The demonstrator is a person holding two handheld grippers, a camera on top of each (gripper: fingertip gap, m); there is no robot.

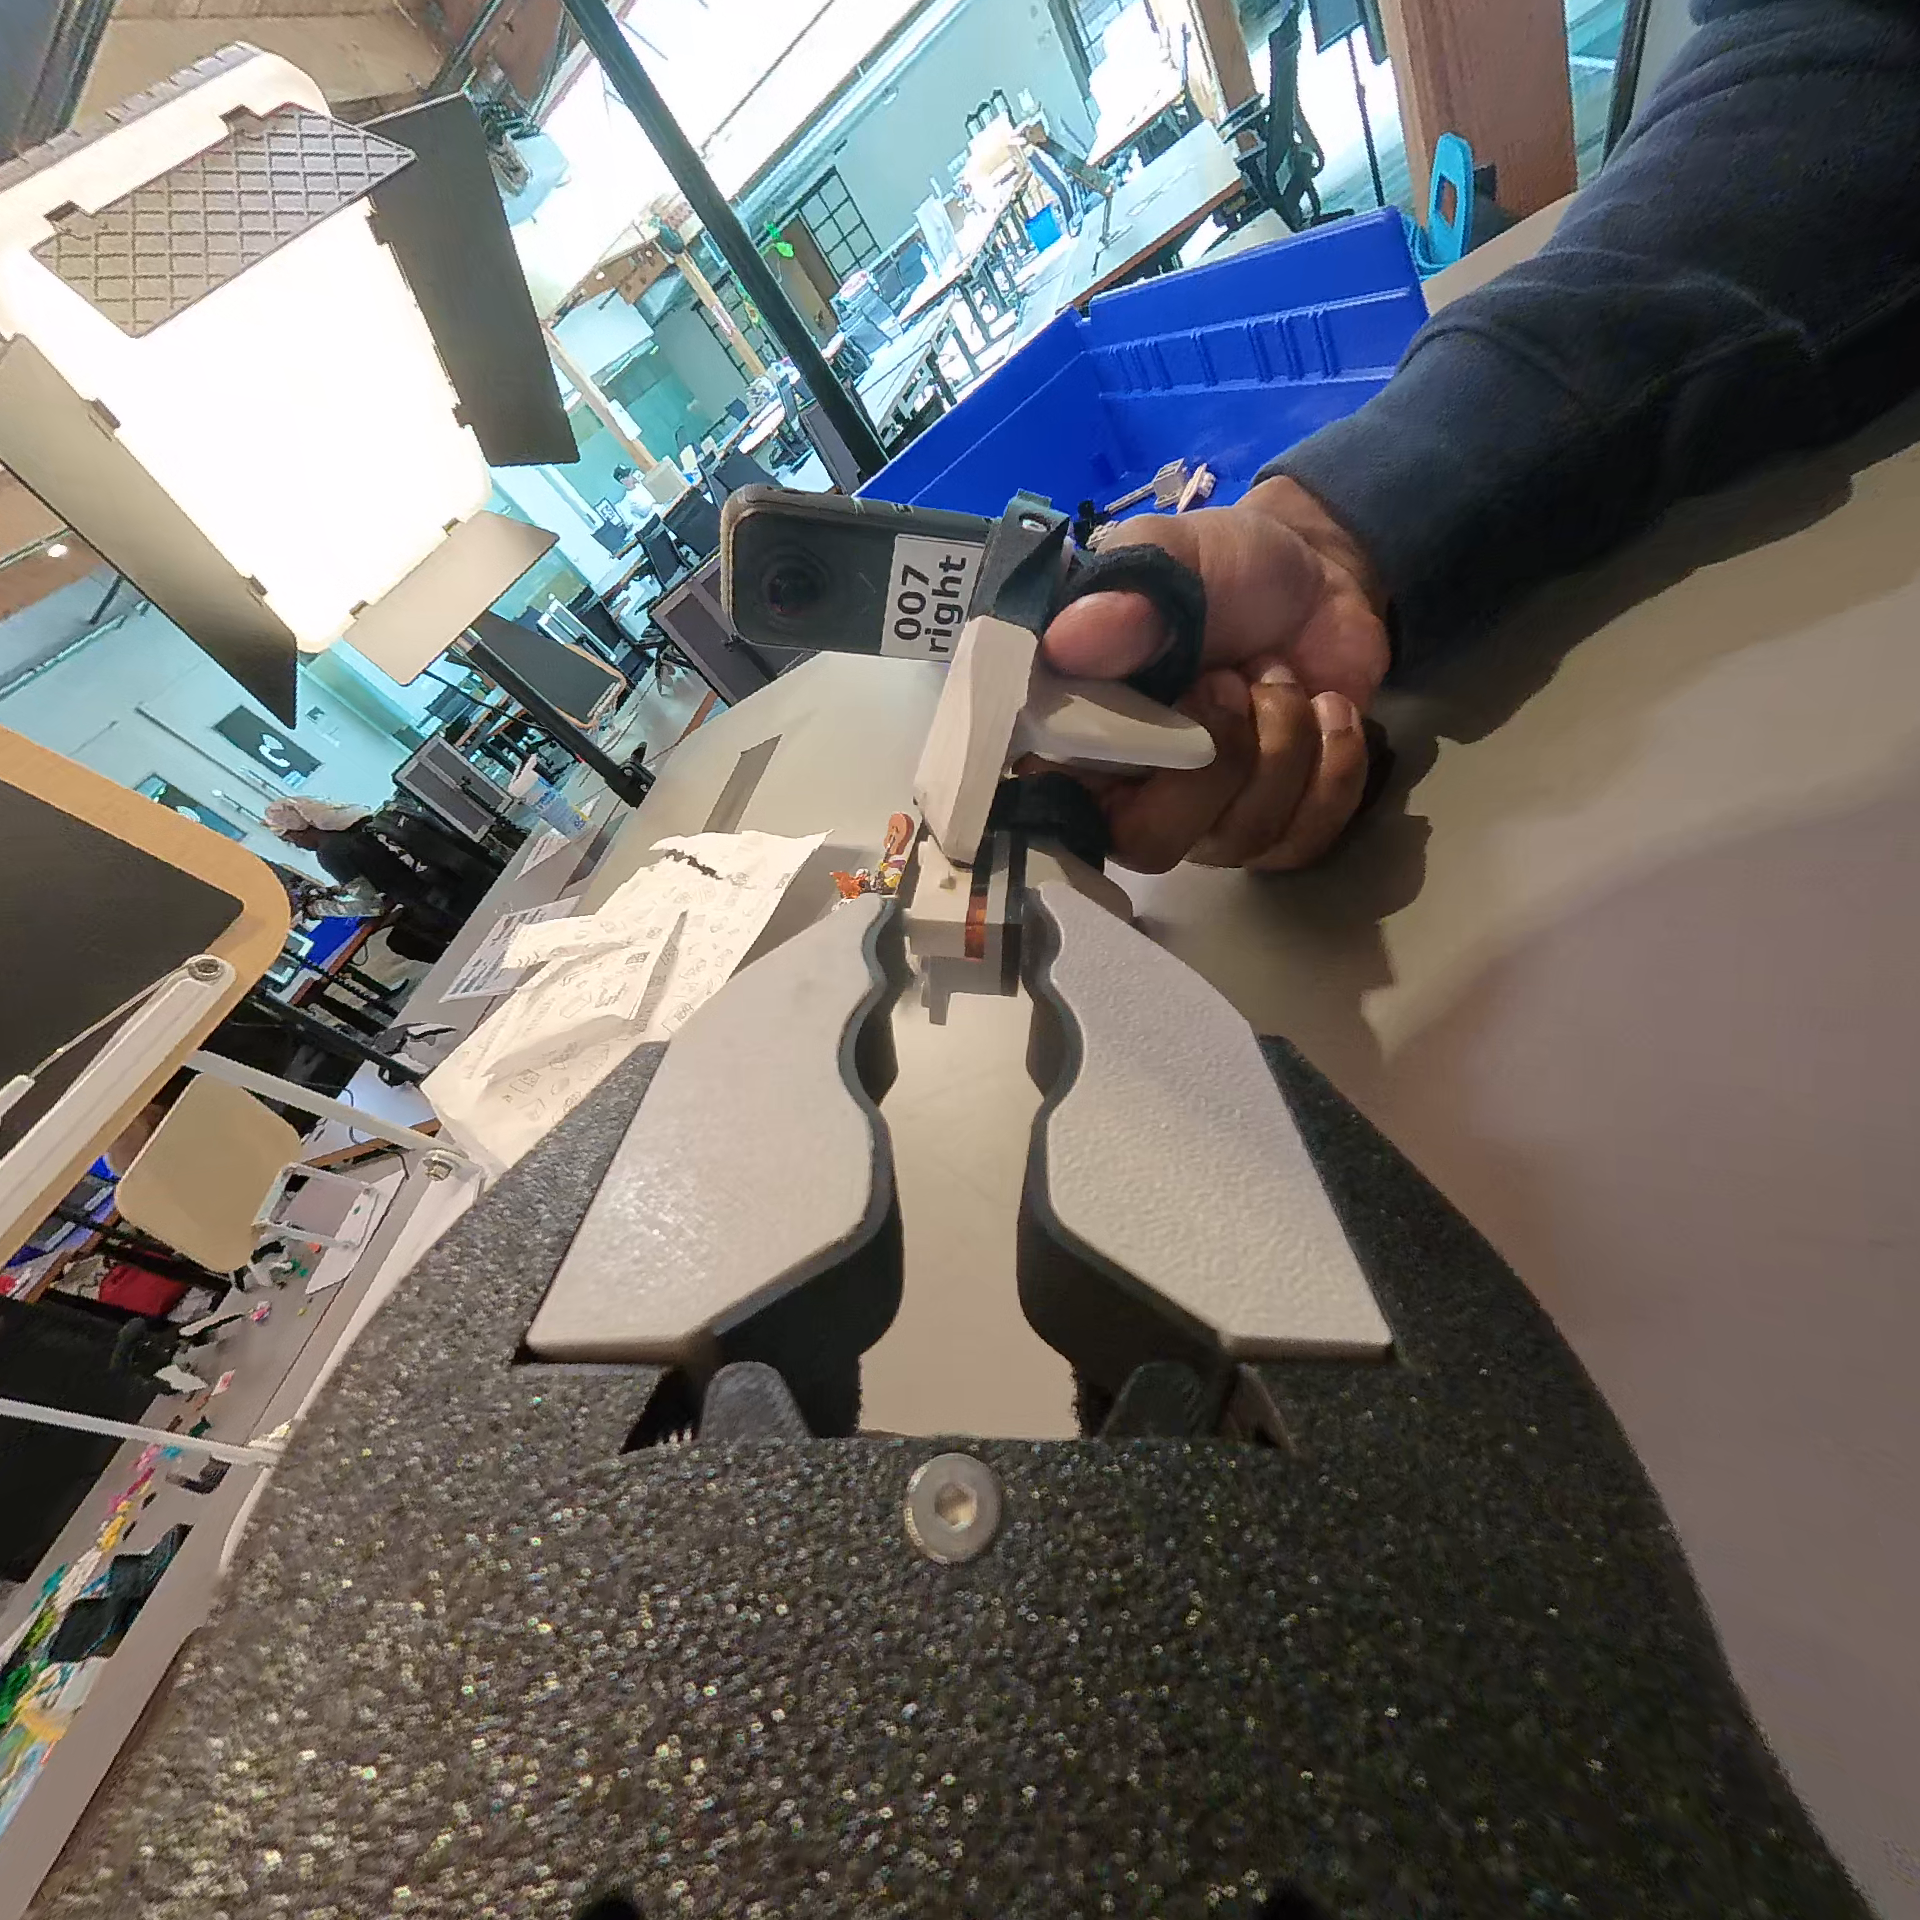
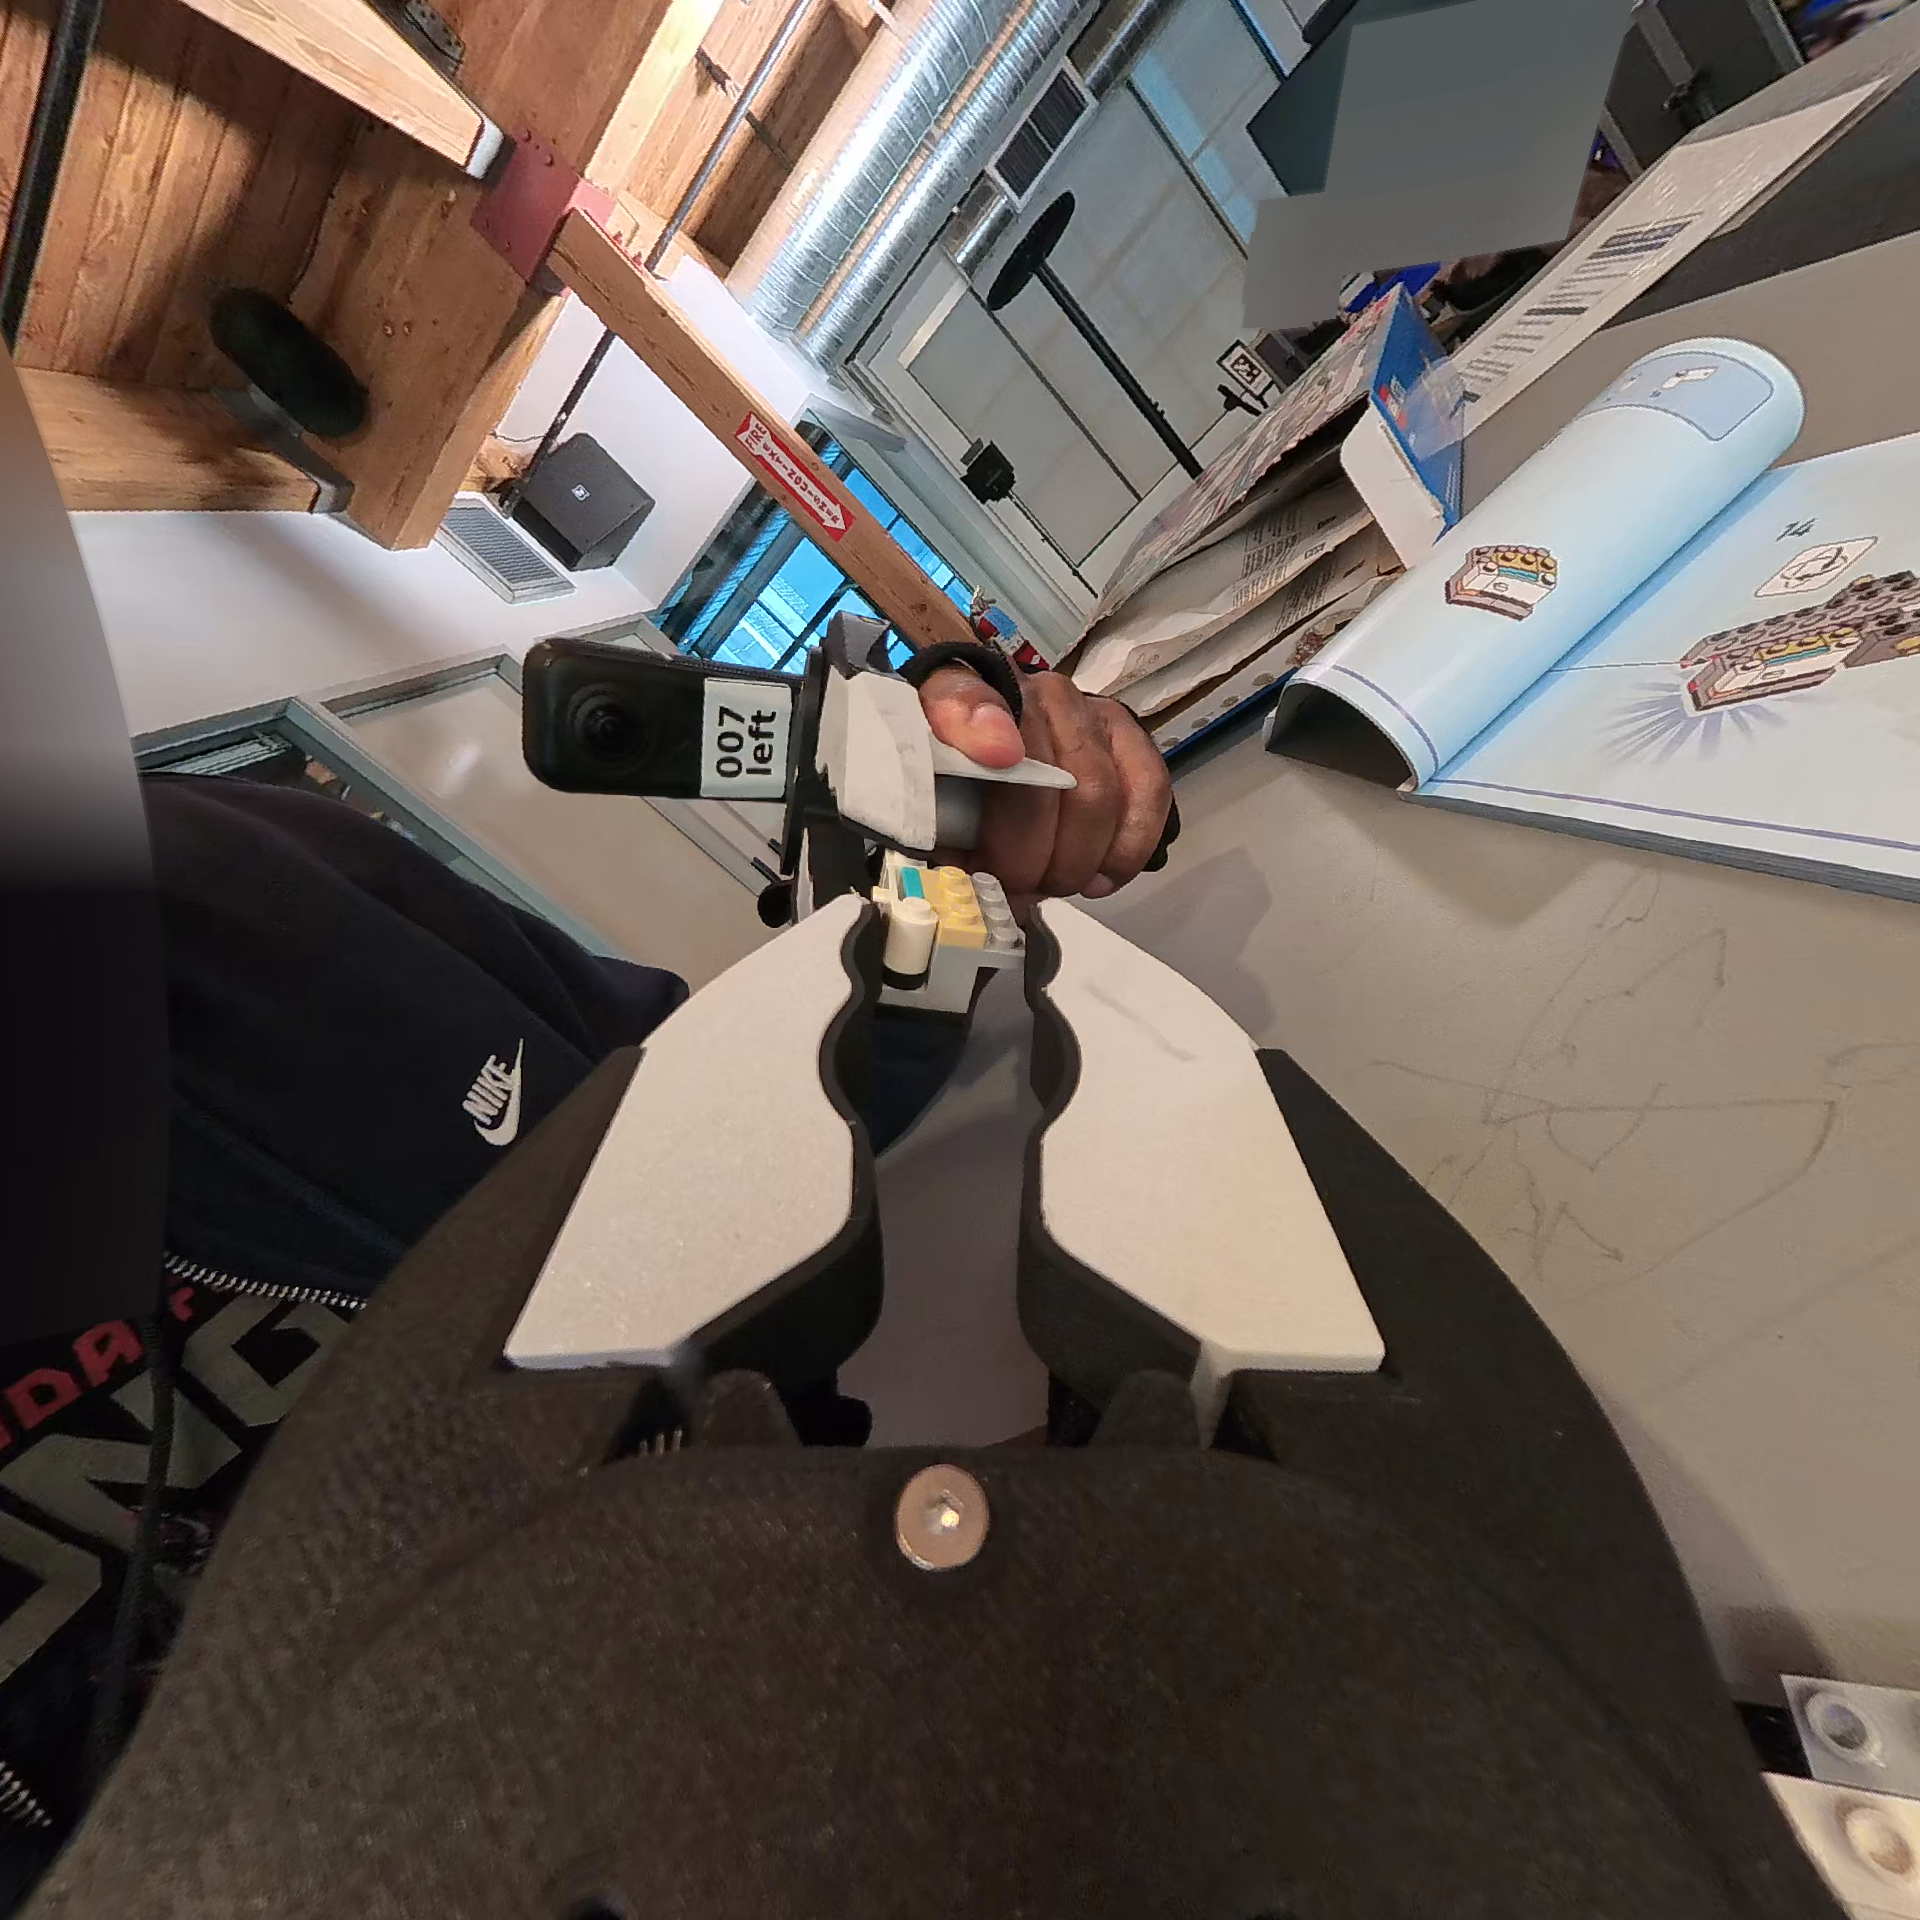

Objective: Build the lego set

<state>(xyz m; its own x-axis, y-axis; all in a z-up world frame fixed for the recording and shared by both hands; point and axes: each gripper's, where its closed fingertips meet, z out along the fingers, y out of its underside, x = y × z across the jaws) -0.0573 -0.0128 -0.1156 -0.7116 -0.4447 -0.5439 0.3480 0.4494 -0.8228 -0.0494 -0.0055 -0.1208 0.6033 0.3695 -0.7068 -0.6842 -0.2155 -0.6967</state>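
Note:
A small brick assembly sits between both grippers, which face each other above the grey table (image 1: 1621, 1039). In the right wrist view the assembly (image 2: 961, 920) shows yellow and grey studded bricks, a white cylinder and a teal tile. My right gripper (image 2: 940, 930) is shut on it, pads against its sides. In the left wrist view the same assembly (image 1: 977, 935) shows grey, black and a brown-orange strip. My left gripper (image 1: 966, 920) is shut on it too. A hand holds each gripper: the right gripper's handle (image 1: 977, 727) and the left gripper's handle (image 2: 883, 748) show in the opposite views.
A blue bin (image 1: 1195, 374) with small metal parts stands behind the hand. Crumpled white printed paper (image 1: 623, 966) and tiny orange and brown bricks (image 1: 873, 873) lie on the table. An open instruction booklet (image 2: 1662, 644) lies at right. A person's dark sweatshirt (image 2: 364, 1039) is at left. Less than 4 cm separates the two grippers' tips.

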